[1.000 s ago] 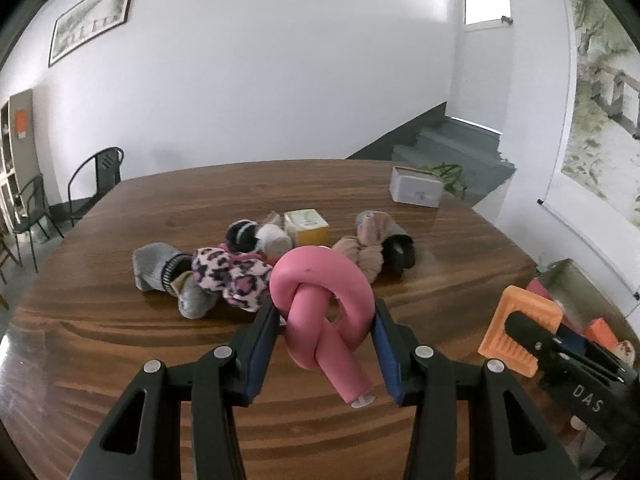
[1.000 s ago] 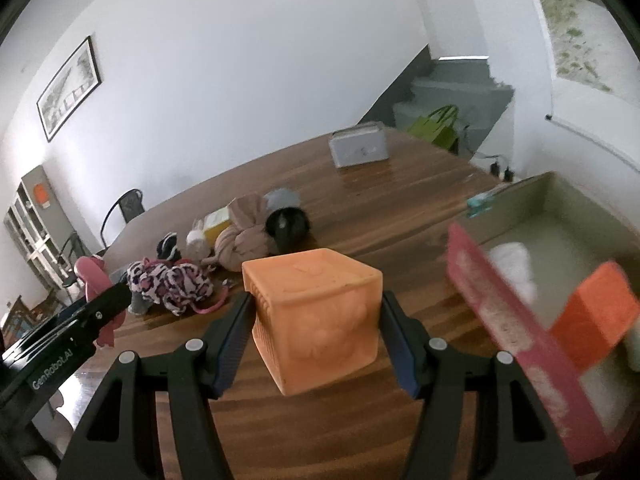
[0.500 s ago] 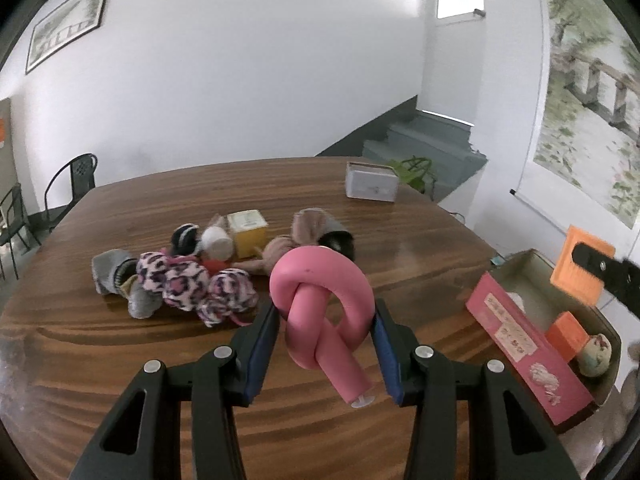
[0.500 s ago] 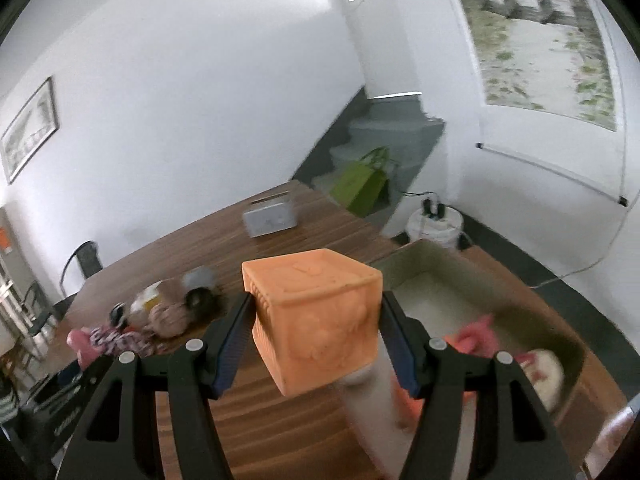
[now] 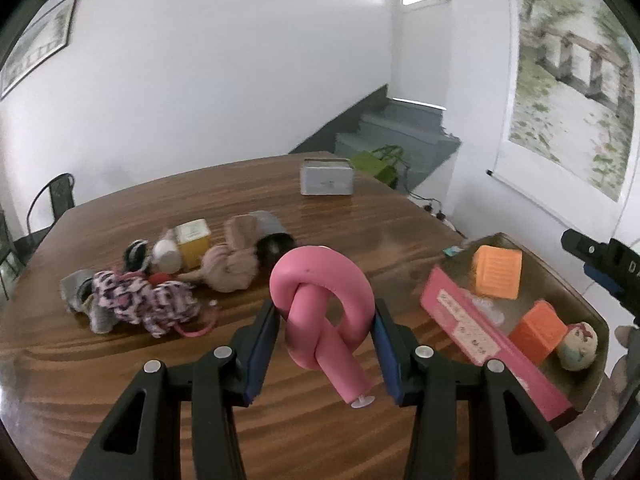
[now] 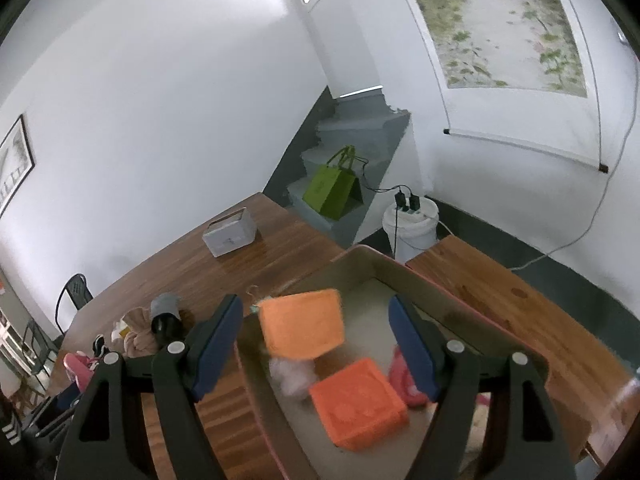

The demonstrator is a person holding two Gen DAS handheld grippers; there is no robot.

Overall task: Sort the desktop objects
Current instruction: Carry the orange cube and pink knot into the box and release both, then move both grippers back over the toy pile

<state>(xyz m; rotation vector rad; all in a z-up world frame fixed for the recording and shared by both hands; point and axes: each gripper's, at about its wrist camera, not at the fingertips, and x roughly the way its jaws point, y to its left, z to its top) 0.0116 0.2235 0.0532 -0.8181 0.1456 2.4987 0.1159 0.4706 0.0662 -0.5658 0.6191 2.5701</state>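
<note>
Knot clamped in left tongs, tail end pointing camera-ward, downward.

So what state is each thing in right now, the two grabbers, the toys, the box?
Left gripper: shut on the pink knotted toy.
Right gripper: jaws opening, nothing pressed.
Upper orange cube: blurred, loose above the box.
Lower orange cube: lying in the box.
Box: open-topped.
Grey tin: closed.
</note>
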